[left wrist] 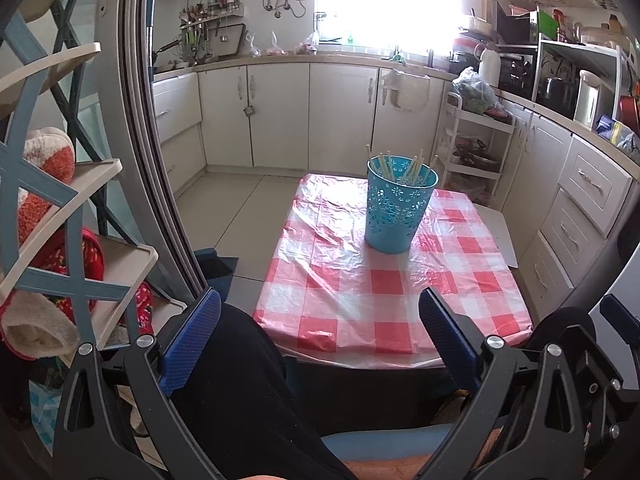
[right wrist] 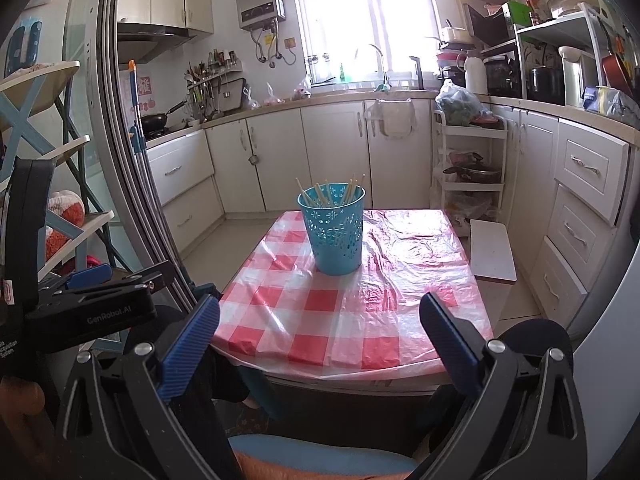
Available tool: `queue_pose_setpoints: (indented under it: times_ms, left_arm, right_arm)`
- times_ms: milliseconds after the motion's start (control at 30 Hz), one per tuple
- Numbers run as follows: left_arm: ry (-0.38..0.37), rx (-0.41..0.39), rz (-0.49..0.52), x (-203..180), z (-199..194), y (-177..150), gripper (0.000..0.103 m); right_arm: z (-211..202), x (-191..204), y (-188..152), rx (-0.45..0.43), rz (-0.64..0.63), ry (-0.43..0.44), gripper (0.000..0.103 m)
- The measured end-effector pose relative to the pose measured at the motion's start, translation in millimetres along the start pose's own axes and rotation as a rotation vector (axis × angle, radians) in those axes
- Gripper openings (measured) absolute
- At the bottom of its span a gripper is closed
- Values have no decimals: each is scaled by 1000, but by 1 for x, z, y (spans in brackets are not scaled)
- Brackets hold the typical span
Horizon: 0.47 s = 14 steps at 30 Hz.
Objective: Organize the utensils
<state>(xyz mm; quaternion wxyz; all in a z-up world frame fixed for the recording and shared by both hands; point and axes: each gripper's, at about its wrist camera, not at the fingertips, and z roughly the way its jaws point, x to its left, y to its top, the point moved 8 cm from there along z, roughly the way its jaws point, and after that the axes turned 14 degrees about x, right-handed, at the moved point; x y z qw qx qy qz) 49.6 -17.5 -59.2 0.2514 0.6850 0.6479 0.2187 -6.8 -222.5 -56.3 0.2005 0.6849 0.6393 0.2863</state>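
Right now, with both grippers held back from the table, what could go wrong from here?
1. The blue perforated holder stands tall and free on a loose, wrinkled plastic cover; a sideways nudge might tip or slide it.
2. The chopsticks lean at mixed angles above the rim, so closing on one may drag its neighbours.
3. The left gripper and right gripper are both open near the table's near edge and could snag the overhanging cover.
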Motion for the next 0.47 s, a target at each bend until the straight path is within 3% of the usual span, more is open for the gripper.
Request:
queue_pose_setpoints:
  times_ms: [167,467]
  left_arm:
    - [43,-28,31,-4,-2,1,95]
    - [32,53,20,-3,17,-5,95]
  right_arm:
    - [1,1,0,1,-5,-2,96]
    - [3,3,-1,-3,-13,-14,96]
